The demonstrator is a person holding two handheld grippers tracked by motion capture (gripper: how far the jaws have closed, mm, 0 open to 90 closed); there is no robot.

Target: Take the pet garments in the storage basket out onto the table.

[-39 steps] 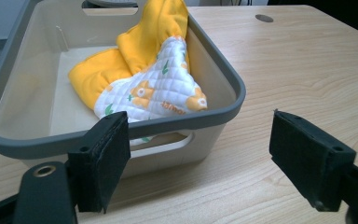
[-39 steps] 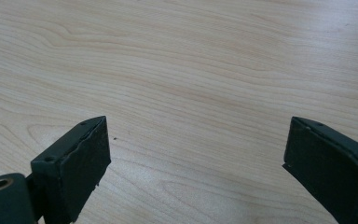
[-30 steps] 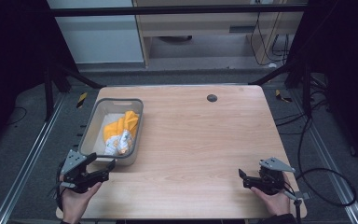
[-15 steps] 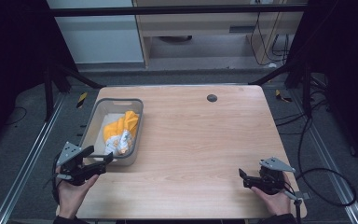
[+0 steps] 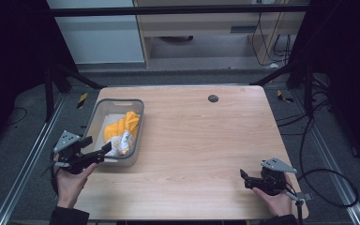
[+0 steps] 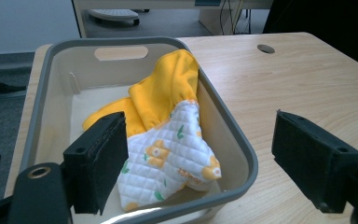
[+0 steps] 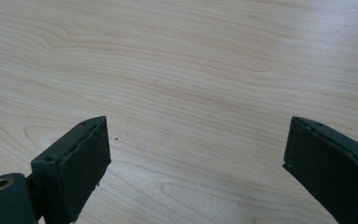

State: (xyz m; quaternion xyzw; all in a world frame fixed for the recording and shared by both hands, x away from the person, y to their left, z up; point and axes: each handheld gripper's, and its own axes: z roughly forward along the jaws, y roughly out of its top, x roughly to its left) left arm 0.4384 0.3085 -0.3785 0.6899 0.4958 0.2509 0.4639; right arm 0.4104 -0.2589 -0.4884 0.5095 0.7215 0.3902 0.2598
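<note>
A grey plastic bin [image 5: 95, 119] [image 6: 230, 140] stands at the table's left side. In it lies a crumpled cloth [image 5: 121, 131] [image 6: 168, 121], yellow on one part and white quilted with a flower print on the other. My left gripper [image 5: 98, 150] [image 6: 200, 163] hovers open at the bin's near end, its jaws set wide astride the near right corner, nothing between them. My right gripper [image 5: 244, 177] [image 7: 196, 168] rests open low over bare wood near the table's front right corner, holding nothing.
The wooden table [image 5: 206, 140] has a round dark cable hole [image 5: 213, 98] [image 6: 265, 48] near its far edge. Metal frame rails [image 5: 23, 164] run along the floor on both sides. Cables [image 5: 328, 187] trail on the floor at right.
My left gripper has risen and moved forward and right, from the table's front left corner up to the bin's near end. The right gripper has stayed in place.
</note>
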